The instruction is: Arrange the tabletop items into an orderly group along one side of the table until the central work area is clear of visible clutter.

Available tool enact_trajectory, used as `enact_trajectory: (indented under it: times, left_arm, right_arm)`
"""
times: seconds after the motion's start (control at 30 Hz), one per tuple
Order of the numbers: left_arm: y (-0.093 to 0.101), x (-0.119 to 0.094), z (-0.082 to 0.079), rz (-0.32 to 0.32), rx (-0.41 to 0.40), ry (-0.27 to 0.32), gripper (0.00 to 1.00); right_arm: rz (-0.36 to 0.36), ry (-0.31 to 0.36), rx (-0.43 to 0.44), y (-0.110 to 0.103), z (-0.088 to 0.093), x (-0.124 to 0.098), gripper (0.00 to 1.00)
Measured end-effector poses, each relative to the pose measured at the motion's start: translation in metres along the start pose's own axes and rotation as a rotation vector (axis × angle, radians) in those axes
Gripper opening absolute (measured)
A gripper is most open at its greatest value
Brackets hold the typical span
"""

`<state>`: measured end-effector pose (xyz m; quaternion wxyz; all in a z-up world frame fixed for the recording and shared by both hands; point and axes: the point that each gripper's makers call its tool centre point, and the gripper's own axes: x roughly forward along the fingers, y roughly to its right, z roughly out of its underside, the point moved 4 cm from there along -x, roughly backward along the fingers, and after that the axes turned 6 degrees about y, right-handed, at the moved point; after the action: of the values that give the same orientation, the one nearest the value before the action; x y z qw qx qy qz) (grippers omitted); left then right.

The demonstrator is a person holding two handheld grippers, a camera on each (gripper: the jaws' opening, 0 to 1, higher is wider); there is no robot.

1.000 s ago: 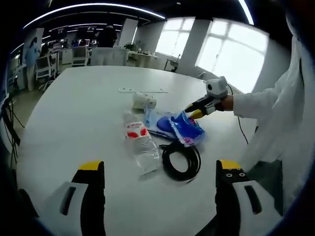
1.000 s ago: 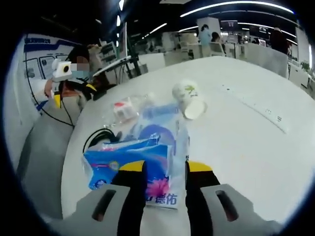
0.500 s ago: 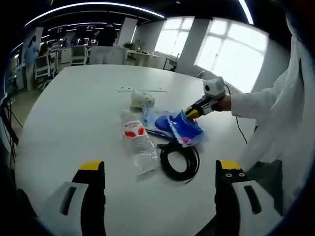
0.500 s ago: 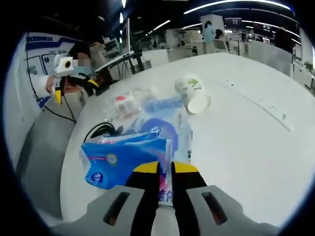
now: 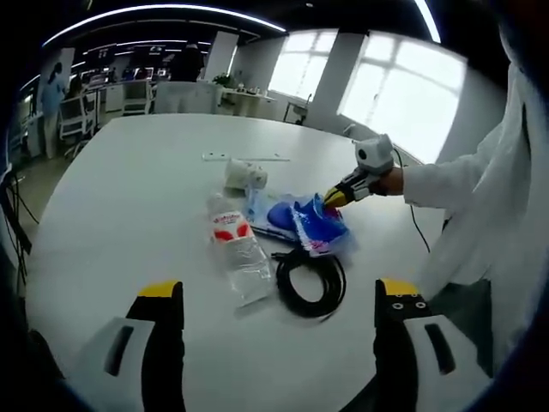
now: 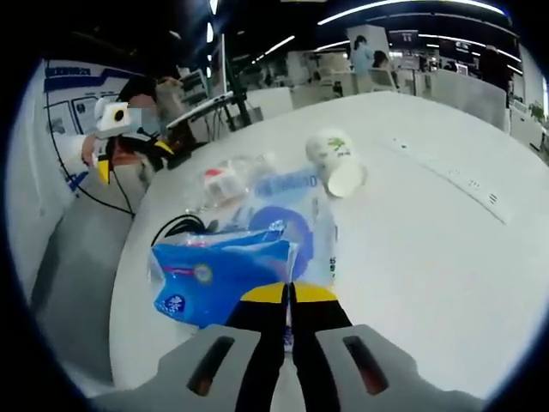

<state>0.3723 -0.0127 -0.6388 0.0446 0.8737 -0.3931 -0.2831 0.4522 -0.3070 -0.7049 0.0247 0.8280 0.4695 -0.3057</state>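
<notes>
On the white table (image 5: 120, 197) a small heap lies together. It holds a clear water bottle (image 5: 238, 249) on its side, a tipped paper cup (image 5: 243, 175), a clear bag with a blue print (image 5: 273, 215), a blue tissue pack (image 5: 317, 225) and a coiled black cable (image 5: 309, 281). My right gripper (image 6: 287, 296) is shut on the near edge of the tissue pack (image 6: 214, 270); it also reaches in from the right (image 5: 336, 197). My left gripper (image 5: 279, 293) hangs open well short of the heap, holding nothing.
A long pale ruler strip (image 5: 244, 158) lies beyond the cup. A person's white sleeve (image 5: 455, 184) stands at the table's right edge. Wide bare tabletop (image 6: 429, 257) stretches past the heap. Desks and chairs fill the office behind.
My right gripper's jaws have gone from apart to shut on the tissue pack's edge, and the pack has tipped up a little. The left gripper has stayed open and nearly still.
</notes>
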Motion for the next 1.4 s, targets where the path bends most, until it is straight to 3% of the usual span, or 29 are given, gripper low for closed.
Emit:
enact_trajectory:
  times: [0.27, 1.1, 1.4]
  left_arm:
    - [0.003, 0.001, -0.001, 0.006, 0.002, 0.006, 0.94]
    - [0.026, 0.011, -0.015, 0.062, 0.044, 0.037, 0.93]
    - [0.035, 0.014, -0.02, 0.08, 0.058, 0.049, 0.9]
  right_arm:
    - [-0.015, 0.029, 0.04, -0.009, -0.002, -0.005, 0.0]
    - [0.031, 0.178, 0.198, -0.029, -0.013, -0.034, 0.0]
    - [0.056, 0.267, 0.262, -0.036, -0.024, -0.05, 0.0]
